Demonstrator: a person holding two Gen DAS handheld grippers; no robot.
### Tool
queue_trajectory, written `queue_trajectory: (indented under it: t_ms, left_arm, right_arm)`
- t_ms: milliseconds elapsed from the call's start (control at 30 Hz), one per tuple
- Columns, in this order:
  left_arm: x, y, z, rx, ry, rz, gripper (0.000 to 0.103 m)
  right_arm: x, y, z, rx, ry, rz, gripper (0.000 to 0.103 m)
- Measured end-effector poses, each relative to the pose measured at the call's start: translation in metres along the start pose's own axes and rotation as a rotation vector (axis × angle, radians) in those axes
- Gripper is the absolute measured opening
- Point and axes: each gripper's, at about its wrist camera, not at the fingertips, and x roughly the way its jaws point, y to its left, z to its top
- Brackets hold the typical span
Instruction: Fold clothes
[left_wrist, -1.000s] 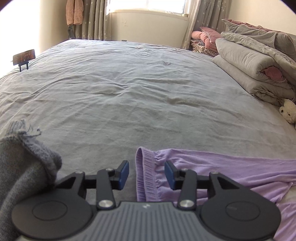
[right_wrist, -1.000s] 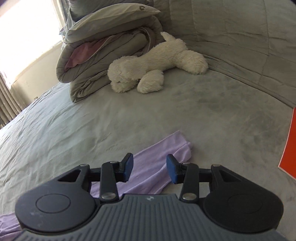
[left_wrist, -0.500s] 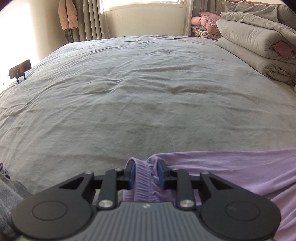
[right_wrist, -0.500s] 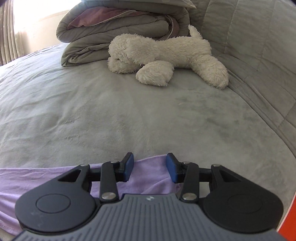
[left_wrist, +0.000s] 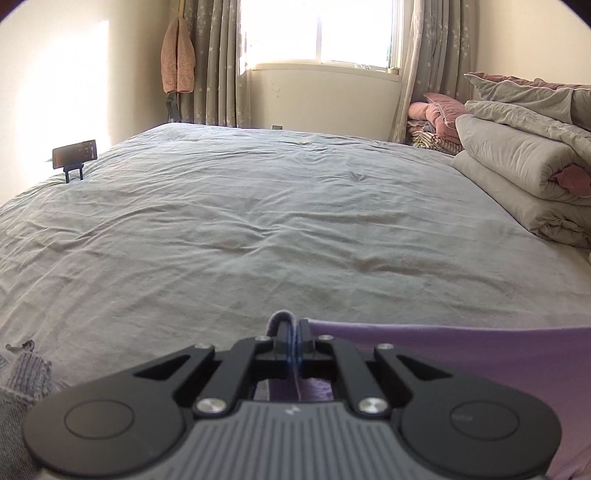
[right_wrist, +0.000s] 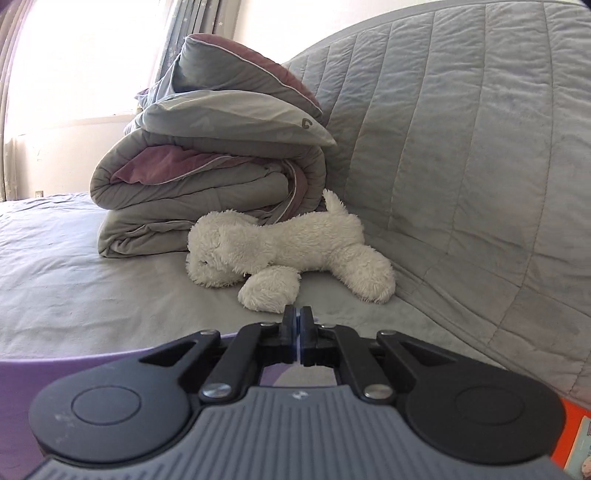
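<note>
The left gripper (left_wrist: 291, 334) and right gripper (right_wrist: 296, 332) each have their jaws clamped on an edge of the purple garment (left_wrist: 461, 354), which hangs stretched between them above the bed (left_wrist: 258, 229). The right pinch looks thin, so a pull toward the plush dog (right_wrist: 288, 251) could slip that edge free and collapse the fold.

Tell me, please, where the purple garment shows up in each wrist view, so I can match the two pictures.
Left wrist: purple garment at lower right, its bunched edge pinched in the left gripper.
Right wrist: purple garment at lower left, behind the right gripper.
Shared landmark: folded grey comforter.
</note>
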Motion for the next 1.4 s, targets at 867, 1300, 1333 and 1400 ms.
queue_trajectory:
  t_ms: [867, 1300, 1333, 1400]
  left_arm:
    - [0.015, 0.015, -0.006, -0.036, 0.064, 0.029, 0.041]
    - [-0.101, 0.017, -0.032, -0.012, 0.078, -0.027, 0.052]
    - [-0.111, 0.018, -0.040, -0.015, 0.085, -0.035, 0.052]
    - [-0.125, 0.025, -0.053, -0.045, 0.099, -0.053, 0.052]
  right_arm:
    - [0.031, 0.005, -0.029, 0.109, 0.274, 0.011, 0.012]
    - [-0.077, 0.026, 0.000, 0.184, 0.177, 0.204, 0.053]
    - [-0.092, 0.033, 0.000, 0.177, 0.172, 0.248, 0.053]
    - [-0.115, 0.043, -0.003, 0.171, 0.167, 0.314, 0.054]
